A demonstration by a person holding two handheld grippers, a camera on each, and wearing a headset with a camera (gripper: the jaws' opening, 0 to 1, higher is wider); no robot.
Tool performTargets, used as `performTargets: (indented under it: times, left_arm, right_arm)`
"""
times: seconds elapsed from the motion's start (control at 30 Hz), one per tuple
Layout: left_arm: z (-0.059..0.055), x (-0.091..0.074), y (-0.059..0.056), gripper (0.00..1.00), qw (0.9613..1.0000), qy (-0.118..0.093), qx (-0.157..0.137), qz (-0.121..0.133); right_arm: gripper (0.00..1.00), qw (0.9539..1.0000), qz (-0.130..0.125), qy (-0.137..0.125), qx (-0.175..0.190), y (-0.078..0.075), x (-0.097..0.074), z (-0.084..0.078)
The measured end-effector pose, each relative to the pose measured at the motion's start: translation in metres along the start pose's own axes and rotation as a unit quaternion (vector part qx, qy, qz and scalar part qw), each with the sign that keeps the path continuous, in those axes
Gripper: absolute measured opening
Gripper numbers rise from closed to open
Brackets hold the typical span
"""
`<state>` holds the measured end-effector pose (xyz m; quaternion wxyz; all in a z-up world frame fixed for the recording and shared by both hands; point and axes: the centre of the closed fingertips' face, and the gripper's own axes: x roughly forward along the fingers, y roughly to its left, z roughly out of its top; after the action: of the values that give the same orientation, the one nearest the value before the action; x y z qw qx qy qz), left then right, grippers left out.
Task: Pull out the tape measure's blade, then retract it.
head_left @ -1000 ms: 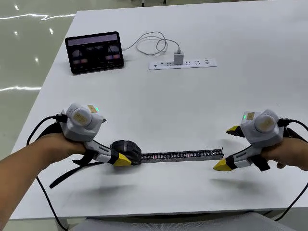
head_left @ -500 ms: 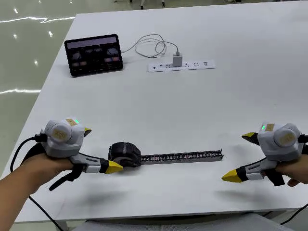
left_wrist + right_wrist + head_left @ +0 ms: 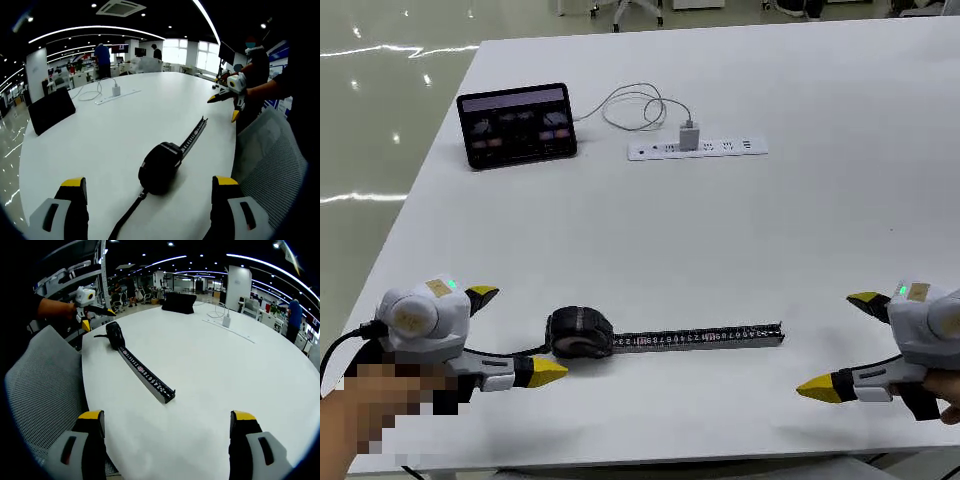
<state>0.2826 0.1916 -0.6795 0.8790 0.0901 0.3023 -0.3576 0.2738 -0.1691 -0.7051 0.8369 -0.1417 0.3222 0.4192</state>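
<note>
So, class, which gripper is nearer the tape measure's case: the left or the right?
Left. The left gripper is open just beside the case, not touching it; the right gripper is open past the far tip of the extended blade.

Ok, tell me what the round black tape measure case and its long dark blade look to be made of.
Round black tape measure case: probably plastic, perhaps rubber-coated; matte, with dull highlights. Long dark blade: likely thin painted metal; it lies straight and flat on the white table, with pale printed marks.
</note>
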Motion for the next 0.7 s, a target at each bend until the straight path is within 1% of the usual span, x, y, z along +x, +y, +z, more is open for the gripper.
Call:
performTargets:
  times: [0.07, 0.13, 0.2, 0.23, 0.27, 0.33, 0.4, 0.5, 0.6, 0.7]
  left_arm:
    - [-0.003, -0.001, -0.001, 1.00, 1.0000, 0.006, 0.001, 0.001]
    - [-0.008, -0.001, -0.002, 1.00, 0.9999, 0.012, 0.003, 0.001]
    - [-0.008, -0.002, -0.001, 1.00, 0.9999, 0.013, 0.003, 0.002]
    - [-0.006, -0.004, -0.001, 1.00, 0.9999, 0.008, -0.005, 0.005]
    - [-0.004, -0.005, -0.001, 1.00, 0.9999, 0.004, -0.007, 0.007]
    - [-0.001, -0.007, -0.004, 1.00, 0.9999, -0.001, -0.006, 0.010]
    - [0.000, -0.009, -0.007, 1.00, 0.9999, -0.001, -0.003, 0.011]
    - [-0.005, -0.009, -0.008, 1.00, 0.9999, 0.000, -0.009, 0.013]
    - [-0.011, -0.009, -0.006, 1.00, 0.9997, 0.001, -0.017, 0.017]
    - [-0.012, -0.010, -0.006, 1.00, 0.9997, 0.001, -0.016, 0.019]
  right_arm:
    - [1.00, 1.0000, -0.001, -0.002, 0.000, 0.001, -0.001, -0.003]
    - [1.00, 1.0000, 0.003, 0.003, -0.001, 0.004, -0.003, -0.007]
    - [1.00, 1.0000, 0.002, 0.004, -0.004, 0.007, -0.006, -0.008]
    - [1.00, 1.0000, 0.001, 0.004, -0.006, 0.008, -0.008, -0.009]
    - [1.00, 1.0000, -0.001, 0.002, -0.007, 0.007, -0.009, -0.009]
    - [1.00, 1.0000, -0.006, -0.002, -0.006, 0.007, -0.014, -0.009]
    - [1.00, 0.9999, -0.011, -0.005, -0.007, 0.006, -0.017, -0.009]
    - [1.00, 0.9998, -0.017, -0.010, -0.006, 0.005, -0.023, -0.009]
    - [1.00, 0.9997, -0.022, -0.009, 0.002, 0.002, -0.026, -0.013]
    - [1.00, 0.9995, -0.028, -0.013, 0.004, 0.002, -0.028, -0.014]
